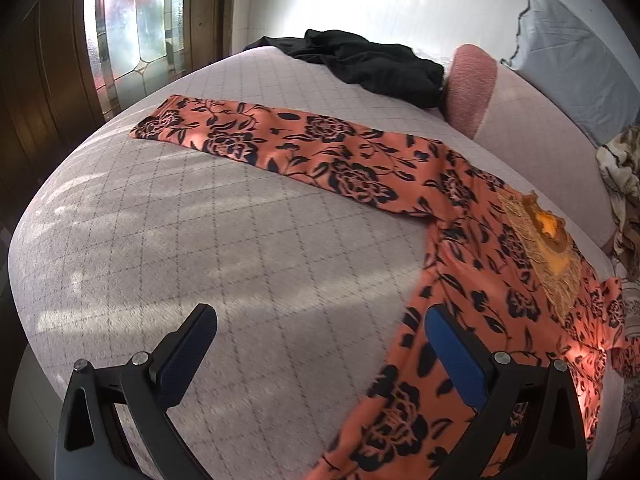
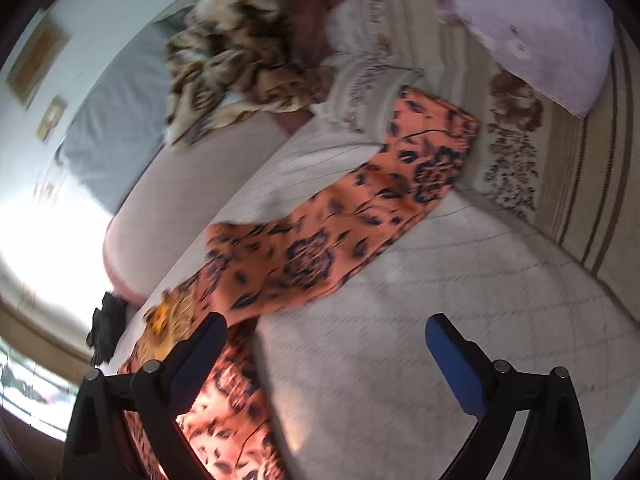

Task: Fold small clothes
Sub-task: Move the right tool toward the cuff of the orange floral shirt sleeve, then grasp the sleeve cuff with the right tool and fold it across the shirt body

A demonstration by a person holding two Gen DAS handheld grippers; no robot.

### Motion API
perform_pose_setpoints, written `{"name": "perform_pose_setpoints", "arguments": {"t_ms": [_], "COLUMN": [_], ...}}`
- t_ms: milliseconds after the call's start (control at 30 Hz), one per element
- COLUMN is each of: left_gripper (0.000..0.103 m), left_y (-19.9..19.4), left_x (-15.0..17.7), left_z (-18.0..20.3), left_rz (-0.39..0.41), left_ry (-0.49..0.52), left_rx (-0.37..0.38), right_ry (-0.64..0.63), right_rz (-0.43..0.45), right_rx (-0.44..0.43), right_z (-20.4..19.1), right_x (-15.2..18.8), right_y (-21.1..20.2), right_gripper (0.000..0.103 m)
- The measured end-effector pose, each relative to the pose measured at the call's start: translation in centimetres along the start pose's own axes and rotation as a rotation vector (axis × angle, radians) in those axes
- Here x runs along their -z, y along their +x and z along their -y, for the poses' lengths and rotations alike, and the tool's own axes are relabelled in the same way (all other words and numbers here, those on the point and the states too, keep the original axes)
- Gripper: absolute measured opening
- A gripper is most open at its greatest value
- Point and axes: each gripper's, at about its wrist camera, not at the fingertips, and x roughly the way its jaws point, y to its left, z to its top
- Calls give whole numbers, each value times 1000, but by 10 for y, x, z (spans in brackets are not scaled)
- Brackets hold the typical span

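Note:
An orange top with a black flower print (image 1: 340, 164) lies spread flat on the grey quilted bed (image 1: 180, 232). One long sleeve reaches left and far, and the body with a gold lace neckline (image 1: 548, 248) lies at the right. My left gripper (image 1: 320, 332) hovers open above the bed, its right finger over the top's side edge. In the right wrist view the other sleeve (image 2: 360, 216) stretches away to the upper right. My right gripper (image 2: 326, 336) stands open with bare bed between its fingers, its left finger over the orange cloth.
A black garment (image 1: 380, 64) lies crumpled at the bed's far side. A pink pillow (image 1: 472, 84), a blue-grey pillow (image 1: 572, 64) and a rumpled brown patterned cloth (image 2: 240, 48) lie along the head end. A beige striped blanket (image 2: 568, 184) covers the right part.

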Motion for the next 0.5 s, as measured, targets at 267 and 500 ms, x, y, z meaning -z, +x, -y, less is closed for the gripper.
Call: {"name": "perform_pose_setpoints", "arguments": {"t_ms": [267, 500], "left_gripper": [103, 103], "left_y": [48, 80], "left_x": [-39, -37], "left_z": [-56, -65], "left_rz": [80, 18], "left_ry": [-177, -157], "left_rx": [-93, -158], "right_ry": [121, 186], "right_rz": [44, 107], "right_rx": [159, 333], "right_z": [54, 59], "right_x": [-85, -100], "right_y": [68, 105], "right_gripper": [85, 47]}}
